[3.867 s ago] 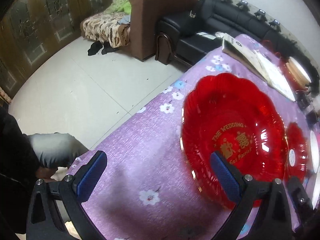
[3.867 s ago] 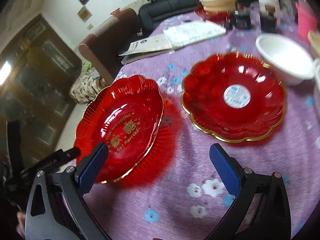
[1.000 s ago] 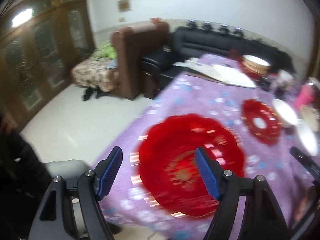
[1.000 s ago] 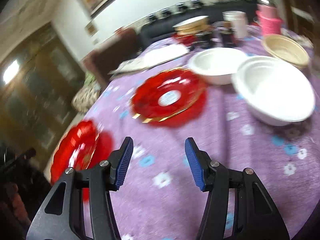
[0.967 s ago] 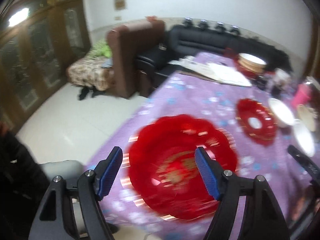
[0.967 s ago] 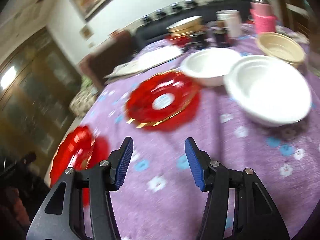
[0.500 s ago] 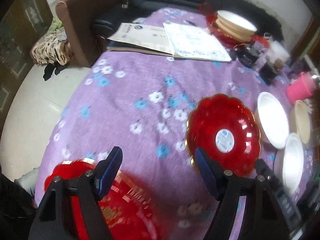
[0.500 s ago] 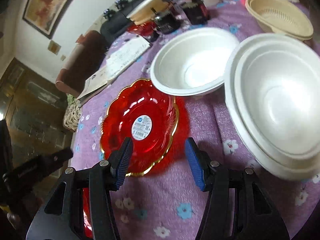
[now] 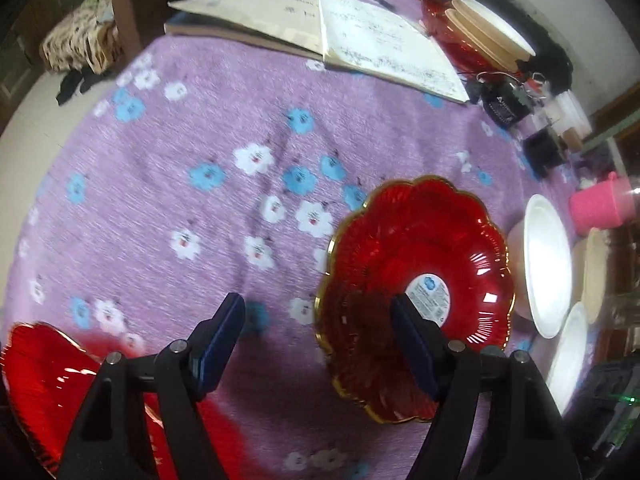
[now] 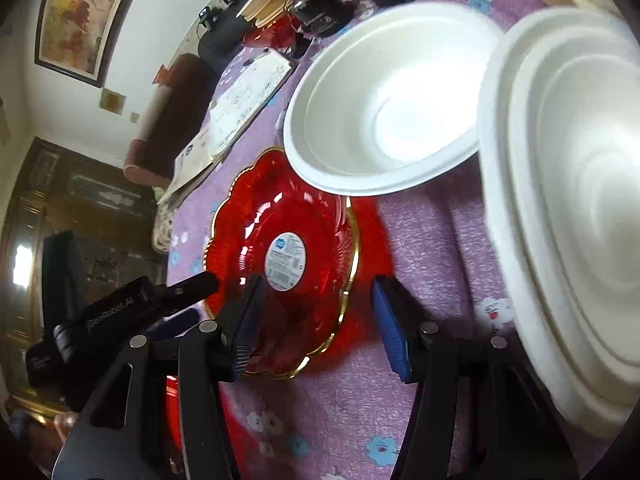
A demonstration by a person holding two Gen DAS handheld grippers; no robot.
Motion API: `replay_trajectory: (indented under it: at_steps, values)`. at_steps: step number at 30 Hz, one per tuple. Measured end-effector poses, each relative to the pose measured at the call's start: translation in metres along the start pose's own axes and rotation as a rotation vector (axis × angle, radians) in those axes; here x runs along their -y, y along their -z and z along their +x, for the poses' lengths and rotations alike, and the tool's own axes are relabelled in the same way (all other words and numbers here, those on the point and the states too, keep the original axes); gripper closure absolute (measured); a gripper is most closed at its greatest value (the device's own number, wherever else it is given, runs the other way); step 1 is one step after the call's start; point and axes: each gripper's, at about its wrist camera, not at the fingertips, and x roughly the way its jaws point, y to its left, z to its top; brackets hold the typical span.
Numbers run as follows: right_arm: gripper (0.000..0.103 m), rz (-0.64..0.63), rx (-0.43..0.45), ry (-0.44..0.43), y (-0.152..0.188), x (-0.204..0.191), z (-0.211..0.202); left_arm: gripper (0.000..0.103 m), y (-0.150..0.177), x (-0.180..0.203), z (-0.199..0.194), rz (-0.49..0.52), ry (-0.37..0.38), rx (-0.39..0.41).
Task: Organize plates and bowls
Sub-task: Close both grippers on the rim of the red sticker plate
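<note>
Left wrist view puts the labelled red plate [image 9: 416,292] flat on the purple tablecloth [image 9: 200,140], its far rim just beside the white bowl [image 9: 548,276]. If you scoop that gilt rim carelessly, you could shove the plate into the bowl or snag the cloth. Your left gripper [image 9: 316,344] points steeply down, jaws spread and empty, one finger over the plate's near edge. Your right gripper [image 10: 316,320] tilts down from the opposite side, jaws half apart, straddling the rim without pinching it.
</note>
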Motion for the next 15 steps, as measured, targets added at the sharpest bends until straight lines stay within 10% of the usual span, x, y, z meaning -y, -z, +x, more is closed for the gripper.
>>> replay_trajectory:
  at_steps: [7,15]
  values:
    - [0.043,-0.003,0.016,-0.021,0.0005,-0.0014,0.0014,0.030,0.0043,0.0034,0.0077,-0.033,0.018,-0.012]
    - [0.044,-0.027,0.037,-0.022,0.0011,-0.0039,0.0002,0.059,0.0049,0.0013,0.0080,-0.043,0.004,0.008]
